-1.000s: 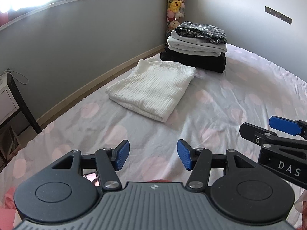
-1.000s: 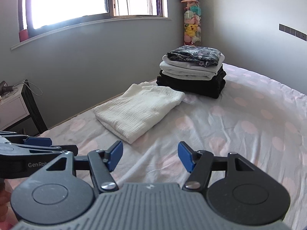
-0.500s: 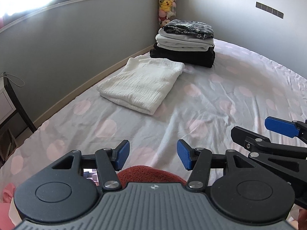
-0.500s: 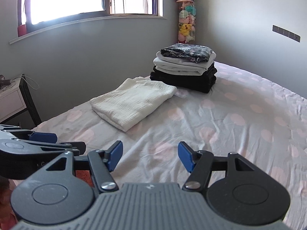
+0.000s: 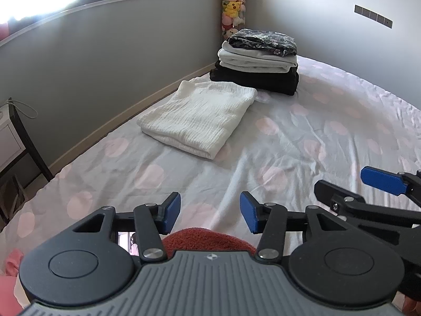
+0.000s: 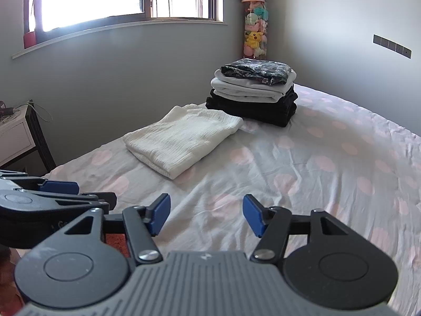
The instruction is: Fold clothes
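Note:
A folded white garment [image 5: 200, 117] lies on the bed, also in the right wrist view [image 6: 181, 138]. Behind it stands a stack of folded clothes [image 5: 256, 62], black at the bottom, white in the middle, a dark floral piece on top; it shows in the right wrist view too [image 6: 252, 89]. My left gripper [image 5: 210, 214] is open and empty over the near bed, with a rust-red cloth [image 5: 208, 238] just below it. My right gripper [image 6: 205, 214] is open and empty; it appears at the right of the left wrist view [image 5: 368, 189]. The left gripper sits at the left of the right wrist view [image 6: 52, 194].
The bed sheet [image 5: 315, 137] is pale with pink dots. A grey wall with a window runs along the left. A tube of plush toys [image 6: 254, 30] stands in the corner. A white side table [image 6: 18, 131] stands left of the bed. Pink fabric [image 5: 11, 263] lies at lower left.
Both grippers have drawn back from the folded clothes toward the near end of the bed. The rust-red cloth has come into view under the left gripper. Both jaws stay open.

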Available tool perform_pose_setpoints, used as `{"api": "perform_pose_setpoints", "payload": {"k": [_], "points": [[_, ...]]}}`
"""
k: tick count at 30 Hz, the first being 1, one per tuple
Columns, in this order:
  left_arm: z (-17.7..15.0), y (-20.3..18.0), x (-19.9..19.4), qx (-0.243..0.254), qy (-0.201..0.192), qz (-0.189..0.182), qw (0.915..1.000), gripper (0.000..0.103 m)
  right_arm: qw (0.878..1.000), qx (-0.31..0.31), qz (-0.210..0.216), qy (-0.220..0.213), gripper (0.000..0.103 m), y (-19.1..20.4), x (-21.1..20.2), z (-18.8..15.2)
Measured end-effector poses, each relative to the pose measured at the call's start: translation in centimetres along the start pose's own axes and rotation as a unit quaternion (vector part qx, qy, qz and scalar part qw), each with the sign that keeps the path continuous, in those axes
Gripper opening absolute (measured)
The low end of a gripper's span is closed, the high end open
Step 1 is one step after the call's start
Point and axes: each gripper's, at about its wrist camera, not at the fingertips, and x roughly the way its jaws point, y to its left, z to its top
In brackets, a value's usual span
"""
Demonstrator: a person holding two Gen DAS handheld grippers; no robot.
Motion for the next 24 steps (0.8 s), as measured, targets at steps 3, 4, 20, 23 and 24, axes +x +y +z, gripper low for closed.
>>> {"api": "perform_pose_setpoints", "payload": {"k": [3, 4, 20, 23, 24], "points": [[0.05, -0.02, -0.18, -0.001, -0.004, -0.005, 1.0, 0.056, 1.0, 0.003, 0.0, -0.003, 0.063, -0.02, -0.05, -0.13], [0.05, -0.06, -0.21, -0.001, -0.004, -0.006, 1.0, 0.056, 1.0, 0.007, 0.0, -0.006, 0.063, -0.13, -0.12, -0.14], [0.24, -0.38, -0.54, -0.001, -0.006, -0.005, 1.0, 0.056, 1.0, 0.007, -0.005, -0.005, 0.063, -0.24, -0.49, 0.09], [0.26, -0.47, -0.61, -0.001, -0.006, -0.004, 1.0, 0.056, 1.0, 0.008, -0.004, -0.005, 0.063, -0.29, -0.55, 0.14], [0.27, -0.49, -0.62, 0.0, -0.006, -0.004, 1.0, 0.056, 1.0, 0.008, -0.004, -0.005, 0.063, -0.31, -0.58, 0.14]]}}
